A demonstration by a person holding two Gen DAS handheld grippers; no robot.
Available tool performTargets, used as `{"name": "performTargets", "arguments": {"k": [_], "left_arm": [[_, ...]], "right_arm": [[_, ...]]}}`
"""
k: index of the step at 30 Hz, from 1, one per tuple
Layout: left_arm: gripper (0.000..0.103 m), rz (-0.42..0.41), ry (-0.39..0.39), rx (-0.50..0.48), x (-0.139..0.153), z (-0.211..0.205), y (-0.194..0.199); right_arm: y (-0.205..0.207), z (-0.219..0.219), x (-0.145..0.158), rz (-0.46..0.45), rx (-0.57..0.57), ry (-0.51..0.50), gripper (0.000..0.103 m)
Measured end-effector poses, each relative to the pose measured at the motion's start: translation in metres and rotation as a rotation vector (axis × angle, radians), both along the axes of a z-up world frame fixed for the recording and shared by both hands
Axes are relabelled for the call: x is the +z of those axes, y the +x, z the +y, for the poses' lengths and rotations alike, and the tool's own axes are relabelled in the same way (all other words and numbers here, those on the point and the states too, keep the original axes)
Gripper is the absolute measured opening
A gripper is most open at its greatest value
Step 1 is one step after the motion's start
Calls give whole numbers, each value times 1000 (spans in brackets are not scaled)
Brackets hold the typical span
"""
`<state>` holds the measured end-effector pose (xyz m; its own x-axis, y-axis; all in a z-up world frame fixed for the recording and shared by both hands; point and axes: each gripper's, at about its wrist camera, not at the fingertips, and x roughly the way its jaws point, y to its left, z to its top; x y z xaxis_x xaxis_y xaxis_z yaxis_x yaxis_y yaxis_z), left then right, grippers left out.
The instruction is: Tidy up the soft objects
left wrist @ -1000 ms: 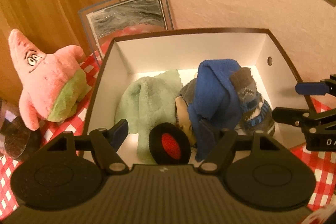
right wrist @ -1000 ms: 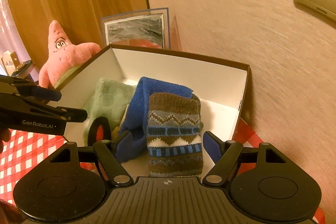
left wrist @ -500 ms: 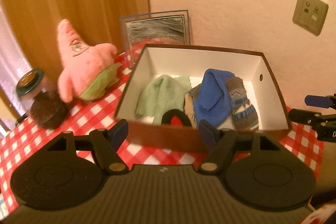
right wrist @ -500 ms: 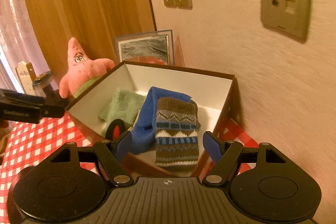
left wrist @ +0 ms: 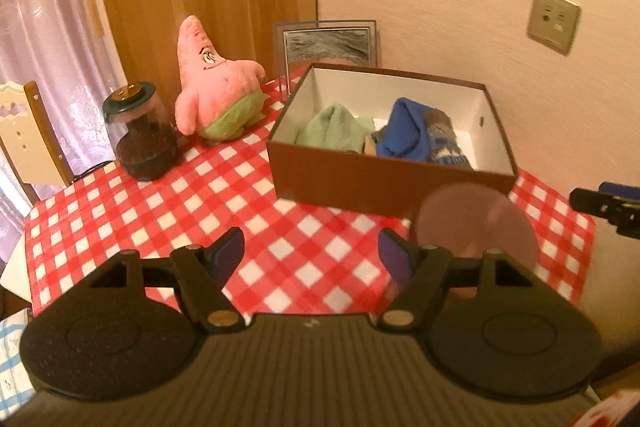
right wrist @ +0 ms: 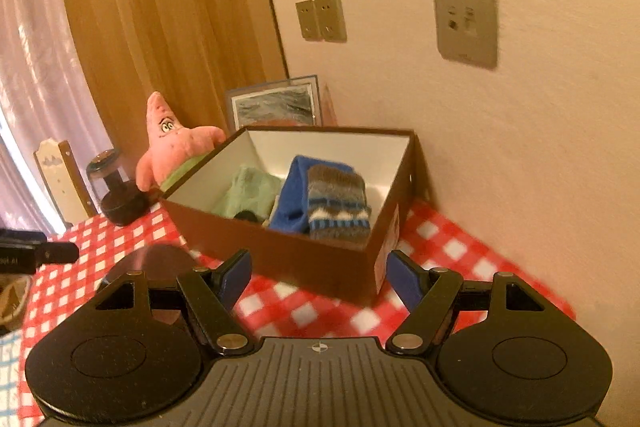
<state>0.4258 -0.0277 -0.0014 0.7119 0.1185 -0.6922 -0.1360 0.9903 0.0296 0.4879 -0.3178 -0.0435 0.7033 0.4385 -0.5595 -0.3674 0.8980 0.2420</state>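
While both tools hang over the checked cloth, the left hand-held gripper (left wrist: 311, 254) stands with its blue pads wide apart and nothing between them, only red-and-white squares of the desk (left wrist: 168, 211) showing through the gap. Ahead of it and a touch to its right sits the brown box (left wrist: 384, 179), white inside, against the wall. In there, the green cloth (left wrist: 332, 129) lies on the box's left side, the blue cloth (left wrist: 404, 131) is draped next to it, and the patterned knit sock (left wrist: 444, 139) is pressed up against the blue one on its right. A dark round thing peeps out low between the green and blue pieces in the right view (too hidden to name). Over to the right hand-held gripper (right wrist: 318, 277): spread open as well, empty, with the box's near corner straight ahead of its fingers. The pink star plush (left wrist: 216, 87) sits upright on the desk, ahead and left of the left tool, just beside the box's left wall but outside it. Further left, a dark jar (left wrist: 140, 135) with a green lid. Behind the box, a framed picture (left wrist: 328, 45) leans on the wall. A blurry pinkish disc (left wrist: 472, 223) sits just ahead of the left tool's right finger.
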Motion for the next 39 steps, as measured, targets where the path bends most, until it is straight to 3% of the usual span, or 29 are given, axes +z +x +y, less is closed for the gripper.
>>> {"name": "performTargets", "arguments": {"k": [10, 15, 28, 39], "left_arm": [[72, 2, -25, -54, -6, 7, -104], [72, 7, 14, -76, -9, 12, -161], [72, 32, -21, -103, -13, 55, -307], [72, 19, -47, -100, -4, 54, -368]], "right_arm": [[-110, 34, 0, 58, -69, -25, 74], [-169, 61, -3, 91, -68, -28, 74], [-317, 116, -8, 150, -54, 0, 74], [-383, 132, 4, 160, -15, -30, 74]]}}
